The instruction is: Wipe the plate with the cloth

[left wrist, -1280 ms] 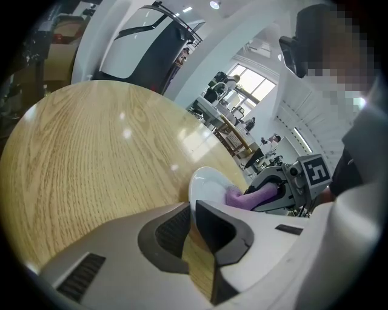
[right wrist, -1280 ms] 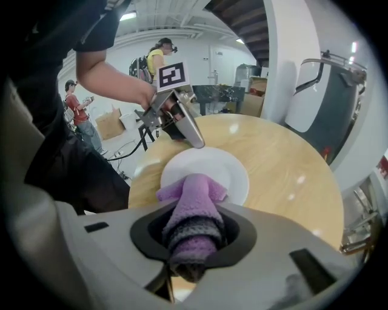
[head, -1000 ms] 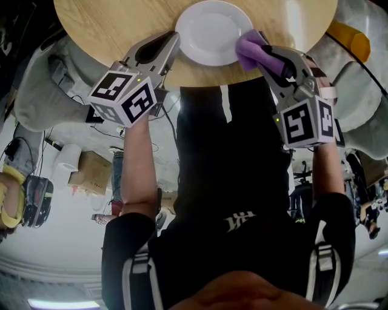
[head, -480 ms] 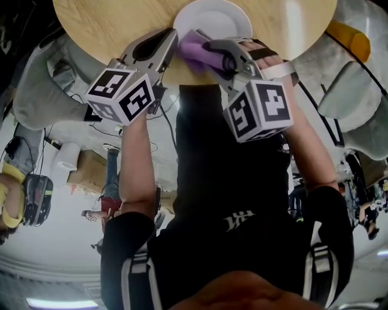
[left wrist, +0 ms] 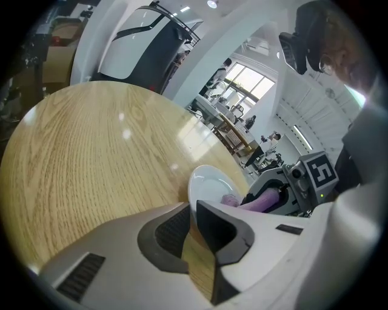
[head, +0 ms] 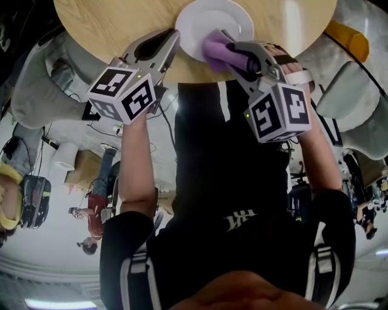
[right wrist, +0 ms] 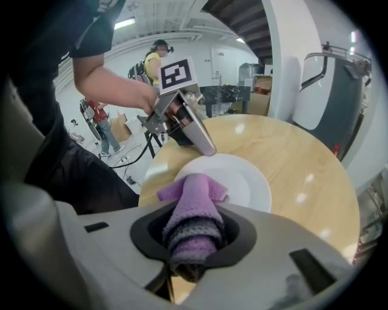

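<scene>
table (head: pixel 109 24): round, light wood, glossy; person stands at its near edge.
plate (head: pixel 203 18): white, round, flat on table nr the near edge, betw the 2 grippers.
L gripper (head: pixel 174 37): tips at plate's left rim, pointing down at a slant. Jaws narrow, thin slit w/ wood showing thru lower down; they've just been opening a bit. Plate rim runs into the slit at the tips, pads look to be on it.
R gripper (head: pixel 232 49): jaws clamped on the cloth, a thick roll of it fills the gap betw pads. Comes in over plate's near-right side, angled down.
cloth (head: pixel 215 47): purple, bunched/rolled; free end sticks out past R jaws & lies on plate's near part, touching the white surface. Near L tips, not touching them.
marker cube (head: pixel 124 97): b/w square markers, on rear of L gripper; 2nd cube (head: pixel 279 115) on R.
bg: white/dark chair (left wrist: pixel 139 48) beyond table; person in yellow top (right wrist: pixel 154 60) far off in R gripper view.
</scene>
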Demonstrator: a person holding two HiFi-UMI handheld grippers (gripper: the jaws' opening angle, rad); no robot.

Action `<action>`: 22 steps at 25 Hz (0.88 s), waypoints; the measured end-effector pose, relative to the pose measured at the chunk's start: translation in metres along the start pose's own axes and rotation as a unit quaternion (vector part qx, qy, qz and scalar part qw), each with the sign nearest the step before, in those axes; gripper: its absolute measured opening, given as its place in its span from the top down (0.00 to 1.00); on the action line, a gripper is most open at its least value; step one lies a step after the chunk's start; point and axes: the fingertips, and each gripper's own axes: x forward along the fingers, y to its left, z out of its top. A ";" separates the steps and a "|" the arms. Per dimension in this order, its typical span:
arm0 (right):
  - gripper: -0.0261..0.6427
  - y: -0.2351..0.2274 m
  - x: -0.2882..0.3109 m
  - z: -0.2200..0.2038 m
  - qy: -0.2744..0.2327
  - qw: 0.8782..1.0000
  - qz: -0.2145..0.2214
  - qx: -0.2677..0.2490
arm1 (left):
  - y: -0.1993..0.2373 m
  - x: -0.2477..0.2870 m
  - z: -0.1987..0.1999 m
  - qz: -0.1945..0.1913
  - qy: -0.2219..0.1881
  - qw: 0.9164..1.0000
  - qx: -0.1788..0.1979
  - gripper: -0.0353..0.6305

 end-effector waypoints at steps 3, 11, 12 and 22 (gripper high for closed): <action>0.82 -0.004 -0.012 -0.014 0.013 1.000 -0.007 0.005 | -0.001 0.003 0.002 -0.001 0.002 1.000 0.002 0.88; 0.82 -0.016 -0.037 -0.041 0.036 0.998 -0.040 0.043 | 0.003 -0.001 0.006 -0.001 -0.001 1.000 0.003 0.88; 0.82 -0.016 -0.039 -0.045 0.040 0.997 -0.045 0.051 | 0.005 -0.003 0.006 -0.001 -0.001 1.000 0.003 0.88; 0.82 0.000 -0.024 0.018 -0.047 0.998 -0.020 0.034 | -0.003 0.011 0.008 0.005 0.004 1.000 -0.002 0.88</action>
